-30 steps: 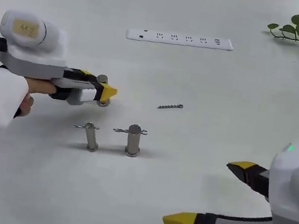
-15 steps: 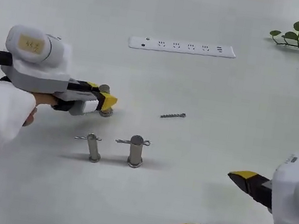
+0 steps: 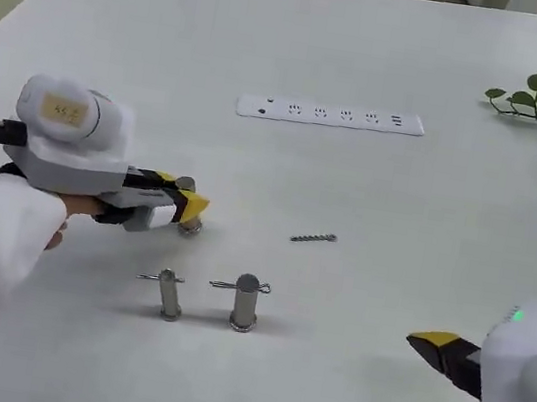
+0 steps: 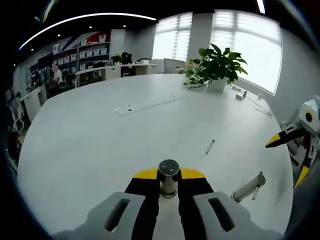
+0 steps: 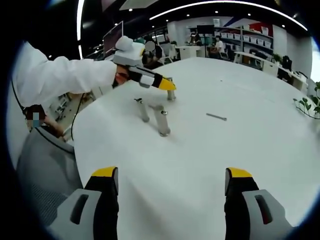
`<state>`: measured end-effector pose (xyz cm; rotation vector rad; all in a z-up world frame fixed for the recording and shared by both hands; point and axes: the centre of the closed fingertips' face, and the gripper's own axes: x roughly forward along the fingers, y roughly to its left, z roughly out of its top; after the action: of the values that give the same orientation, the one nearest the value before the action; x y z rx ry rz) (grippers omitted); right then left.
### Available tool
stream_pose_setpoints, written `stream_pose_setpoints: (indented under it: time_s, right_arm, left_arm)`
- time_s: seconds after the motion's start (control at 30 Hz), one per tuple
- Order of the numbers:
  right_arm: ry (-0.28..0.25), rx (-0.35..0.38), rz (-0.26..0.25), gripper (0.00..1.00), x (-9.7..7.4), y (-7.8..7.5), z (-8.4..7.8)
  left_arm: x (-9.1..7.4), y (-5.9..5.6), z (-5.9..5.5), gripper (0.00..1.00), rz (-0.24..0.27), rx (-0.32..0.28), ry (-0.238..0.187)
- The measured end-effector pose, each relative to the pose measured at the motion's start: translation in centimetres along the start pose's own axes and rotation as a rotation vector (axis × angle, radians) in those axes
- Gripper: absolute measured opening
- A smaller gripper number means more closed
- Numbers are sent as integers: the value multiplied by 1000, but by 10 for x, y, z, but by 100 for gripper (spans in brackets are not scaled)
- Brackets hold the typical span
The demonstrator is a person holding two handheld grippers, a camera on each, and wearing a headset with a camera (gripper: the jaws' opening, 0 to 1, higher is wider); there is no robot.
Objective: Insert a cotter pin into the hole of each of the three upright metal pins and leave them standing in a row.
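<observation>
Left pin (image 3: 170, 294) beside right pin (image 3: 245, 302), third pin (image 4: 168, 176) behind, cotter pin (image 3: 314, 237) to its right, power strip (image 3: 331, 116) beyond

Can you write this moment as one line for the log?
left gripper: shut on bare metal pin | right gripper: open | loose cotter pin: on table | pinned pins: standing

Head view above table (image 3: 400, 201), low opposed gripper views sharing upright pins (image 3: 245, 302)

The upright pins (image 3: 245, 304) are smooth, glossy metal; the loose cotter pin (image 3: 313, 238) is thin metal; the surface (image 3: 420, 203) is matt and smooth.
</observation>
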<state>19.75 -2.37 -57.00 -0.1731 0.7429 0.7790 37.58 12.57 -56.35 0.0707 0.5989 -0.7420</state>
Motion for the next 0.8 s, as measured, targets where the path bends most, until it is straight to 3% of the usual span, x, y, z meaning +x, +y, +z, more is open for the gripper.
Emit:
stream_pose_setpoints:
  time_s: [0.13,0.2,0.3,0.43,0.67,0.8]
  right_arm:
    - [5,-10,3,86,0,1,1]
    - [3,-10,8,86,-1,3,2]
    - [1,-20,13,86,-1,4,3]
    - [9,-48,17,86,0,7,4]
    - [-7,-55,29,86,0,15,8]
    - [-7,-67,37,86,-1,18,8]
  left_arm:
    - [-14,-4,3,10,-4,13,0]
    - [-20,-7,8,10,-16,-70,-36]
    - [-31,-9,12,10,-10,-18,-28]
    - [-45,-17,17,10,-13,-12,-32]
    - [-65,-29,13,10,3,-1,-19]
    - [-76,-44,13,10,-5,26,-26]
